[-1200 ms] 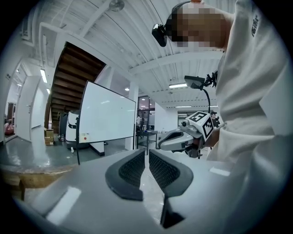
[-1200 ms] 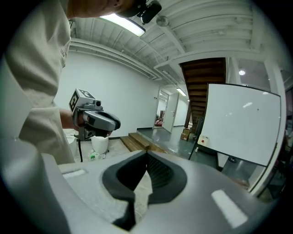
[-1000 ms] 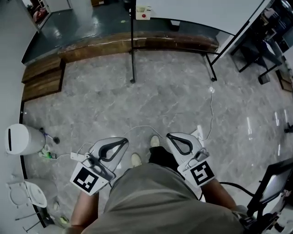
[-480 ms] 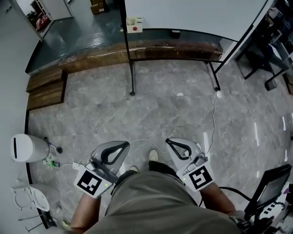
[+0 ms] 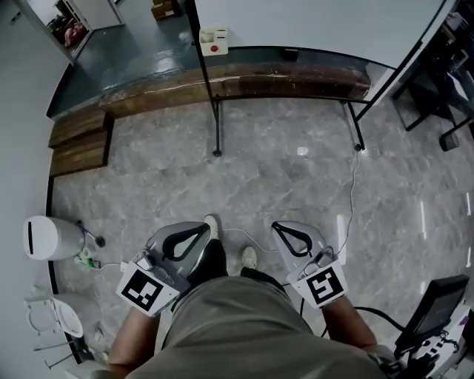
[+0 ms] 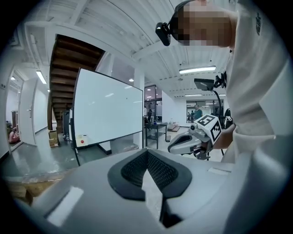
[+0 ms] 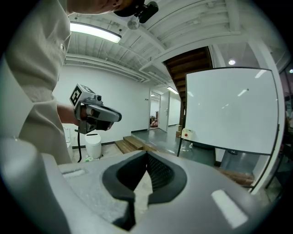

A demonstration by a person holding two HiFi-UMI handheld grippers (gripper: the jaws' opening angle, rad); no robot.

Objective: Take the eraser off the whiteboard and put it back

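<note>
The whiteboard (image 5: 318, 22) stands on a black frame at the far side of the marble floor. A small white eraser (image 5: 214, 41) with a red dot clings to its lower left corner; it also shows as the eraser (image 6: 81, 140) in the left gripper view and the eraser (image 7: 187, 133) in the right gripper view. My left gripper (image 5: 201, 228) and right gripper (image 5: 275, 226) are held side by side in front of my body, well short of the board. Both are shut with nothing between the pads. Each gripper view shows its own closed jaws, left gripper (image 6: 146, 154), right gripper (image 7: 147, 156).
The board's stand legs (image 5: 216, 152) rest on the floor ahead. A wooden ledge (image 5: 237, 78) and low wooden steps (image 5: 78, 144) run behind and to the left. A white bin (image 5: 48, 237) stands at the left, a white cable (image 5: 348, 192) trails across the floor, and dark furniture (image 5: 433, 311) is at the lower right.
The whiteboard, ledge and steps have slid down the head view as I walked toward them. Both grippers travelled forward with me and stayed shut.
</note>
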